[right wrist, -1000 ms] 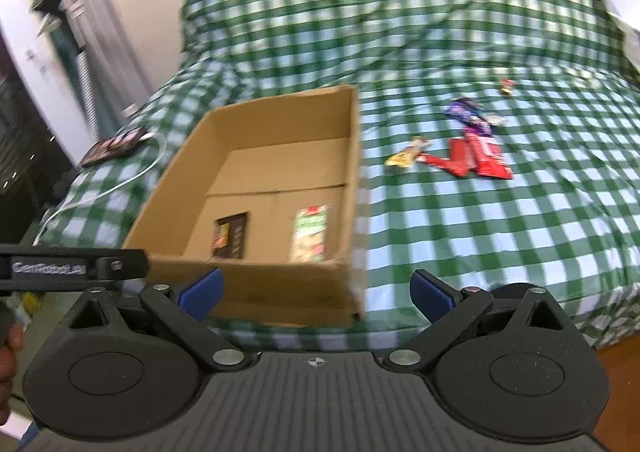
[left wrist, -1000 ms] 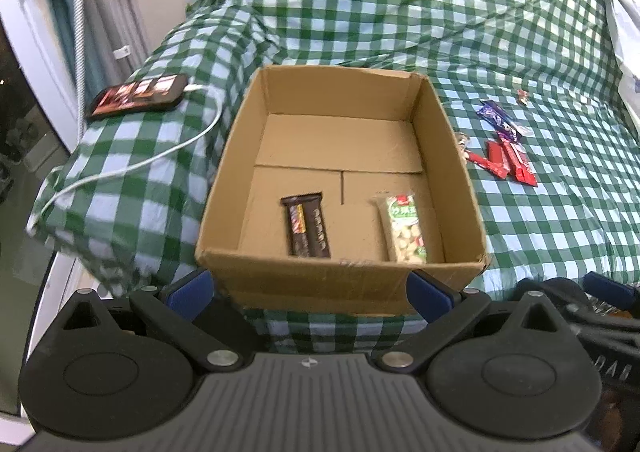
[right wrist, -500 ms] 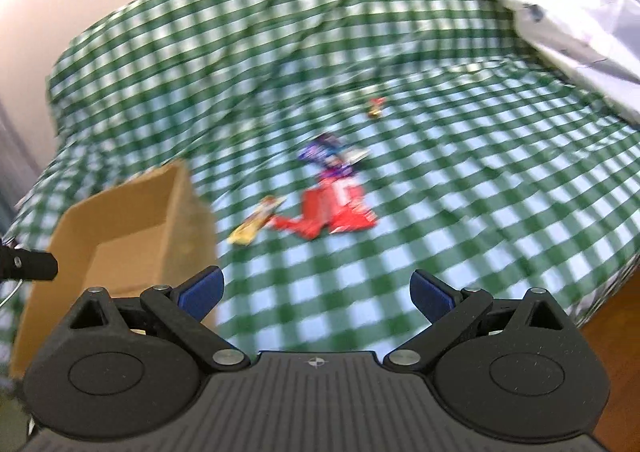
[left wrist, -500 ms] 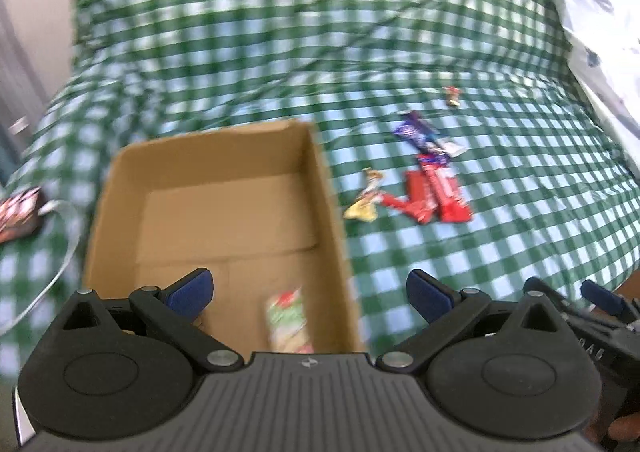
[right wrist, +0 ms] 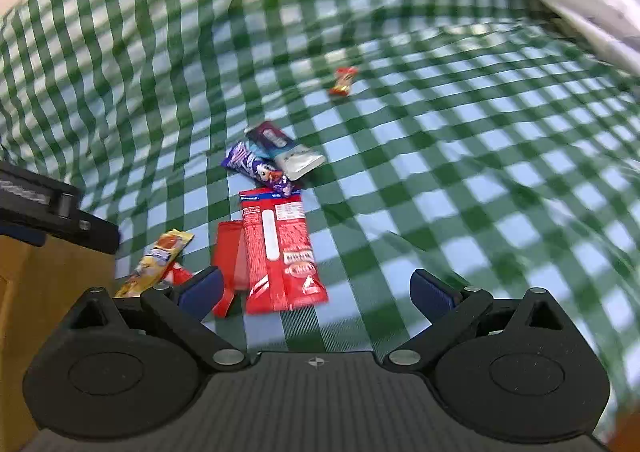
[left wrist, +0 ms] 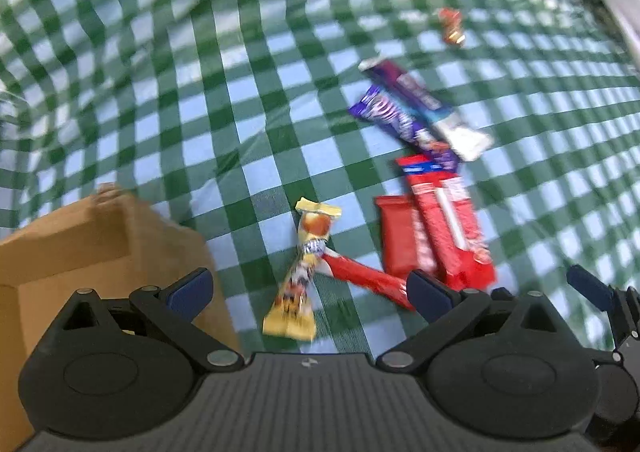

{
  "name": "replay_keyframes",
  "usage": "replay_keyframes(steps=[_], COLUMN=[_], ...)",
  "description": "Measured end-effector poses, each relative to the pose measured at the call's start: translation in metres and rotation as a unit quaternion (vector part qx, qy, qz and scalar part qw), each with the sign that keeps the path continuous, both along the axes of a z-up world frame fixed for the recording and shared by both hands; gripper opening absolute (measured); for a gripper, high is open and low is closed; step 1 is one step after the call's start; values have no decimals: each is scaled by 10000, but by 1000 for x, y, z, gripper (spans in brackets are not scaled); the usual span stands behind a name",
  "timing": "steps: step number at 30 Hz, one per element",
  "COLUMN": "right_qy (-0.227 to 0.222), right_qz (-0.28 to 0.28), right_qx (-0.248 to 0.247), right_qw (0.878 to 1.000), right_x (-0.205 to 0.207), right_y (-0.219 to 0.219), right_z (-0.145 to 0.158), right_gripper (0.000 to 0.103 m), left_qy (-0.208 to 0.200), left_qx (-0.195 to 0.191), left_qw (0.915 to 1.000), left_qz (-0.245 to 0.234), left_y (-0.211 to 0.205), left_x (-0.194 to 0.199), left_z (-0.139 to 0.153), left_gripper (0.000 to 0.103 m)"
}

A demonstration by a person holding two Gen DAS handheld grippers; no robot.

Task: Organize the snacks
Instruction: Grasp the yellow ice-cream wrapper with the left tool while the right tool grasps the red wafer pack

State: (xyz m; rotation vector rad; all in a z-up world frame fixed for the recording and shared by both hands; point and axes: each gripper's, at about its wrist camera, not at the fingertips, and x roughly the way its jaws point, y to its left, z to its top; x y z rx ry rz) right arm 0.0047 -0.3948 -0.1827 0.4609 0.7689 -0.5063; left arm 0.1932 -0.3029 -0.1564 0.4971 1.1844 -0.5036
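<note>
Both tools hang spread wide and empty over the green-checked bed cover. The left tool frames the yellow snack packet. The right tool frames the long red wrapper; the brown cardboard box sits just left.

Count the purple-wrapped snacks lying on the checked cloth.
2. One purple bar lies just beyond the top of the big red packet. The second, purple fading to white, lies alongside it on the far right. Others could be hidden under the pile.
</note>
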Motion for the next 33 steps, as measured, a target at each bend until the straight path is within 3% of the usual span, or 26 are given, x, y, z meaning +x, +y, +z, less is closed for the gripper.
replay_keyframes(steps=[2,4,7,11,16,20,21,22,23,24,28,33], right_qy=[135,208,308,204,585,546,523,459,405,415,464,227], right_qz=[181,374,343,251,372,367,411,511,643,735,701,308], right_qx=[-26,-62,-189,-286,-942,-984,-1013,-1048,-1102,-1131,-1006,-794], right_qw=[9997,9991,9988,9991,9931,9930,9926,9921,9910,9900,9914,9961], right_x=[24,43,59,57,59,60,60,58,55,54,46,15], right_y=[-4,-7,-14,-25,-18,-18,-17,-15,-12,-10,-9,-10], right_z=[-14,-26,-42,-48,-56,-56,-55,-53,-50,-48,-41,-17], right_gripper=[99,99,99,99,99,100,97,85,61,54,35,31], left_qy=[46,-287,-235,137,123,186,201,232,342,498,203,131], left_qx=[160,264,374,393,549,571,531,464,423,379,282,-143], left_qw=[9998,9991,9983,9990,9981,9979,9983,9986,9985,9980,9994,9998], left_qz=[93,-189,-367,-132,-232,-232,-163,-106,-86,-51,-67,-109], left_y=[-8,-18,-29,-31,-26,-24,-22,-21,-19,-17,-8,6], left_x=[13,14,17,29,29,28,29,30,32,34,28,3], left_z=[-19,-24,-36,-58,-71,-72,-70,-69,-68,-67,-54,-15], left_gripper=[103,103,103,103,103,102,91,58,40,13,13,13])
